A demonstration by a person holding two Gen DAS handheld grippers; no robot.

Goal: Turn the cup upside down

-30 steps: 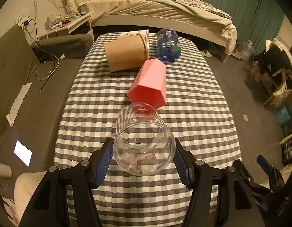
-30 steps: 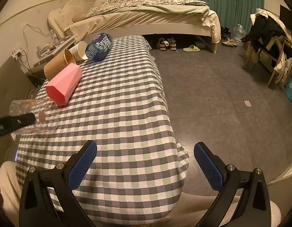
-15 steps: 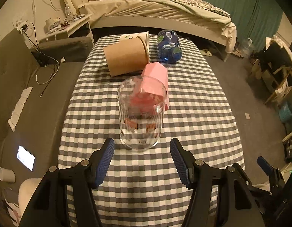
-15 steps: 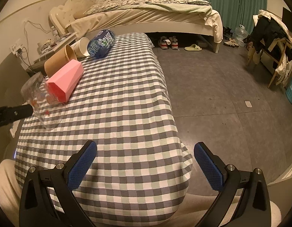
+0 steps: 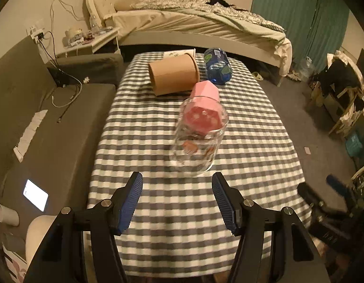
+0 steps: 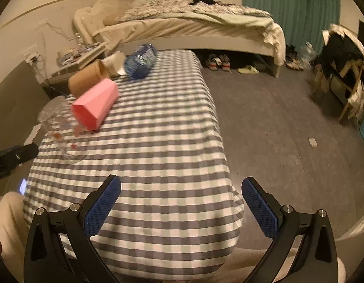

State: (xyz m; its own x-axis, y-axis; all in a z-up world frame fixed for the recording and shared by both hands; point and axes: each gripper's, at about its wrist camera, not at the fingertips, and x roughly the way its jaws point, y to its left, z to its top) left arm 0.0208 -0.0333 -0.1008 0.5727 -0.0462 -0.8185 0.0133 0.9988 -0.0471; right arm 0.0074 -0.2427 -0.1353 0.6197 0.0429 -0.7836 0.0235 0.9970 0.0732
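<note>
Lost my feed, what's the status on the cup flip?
Left gripper open, empty. Right gripper open, idle. Glass cup on table, free, blurred. Pink cup lying just behind it.

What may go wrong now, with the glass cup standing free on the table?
1. The glass cup looks tilted and blurred, with the open left gripper apart from it; it may still tip and roll on the soft checked cloth.
2. The pink cup lies very close behind it; whether they touch is unclear, but a fall could knock it.
3. The glass stands nearer the table's left side, so rolling off seems possible.
</note>
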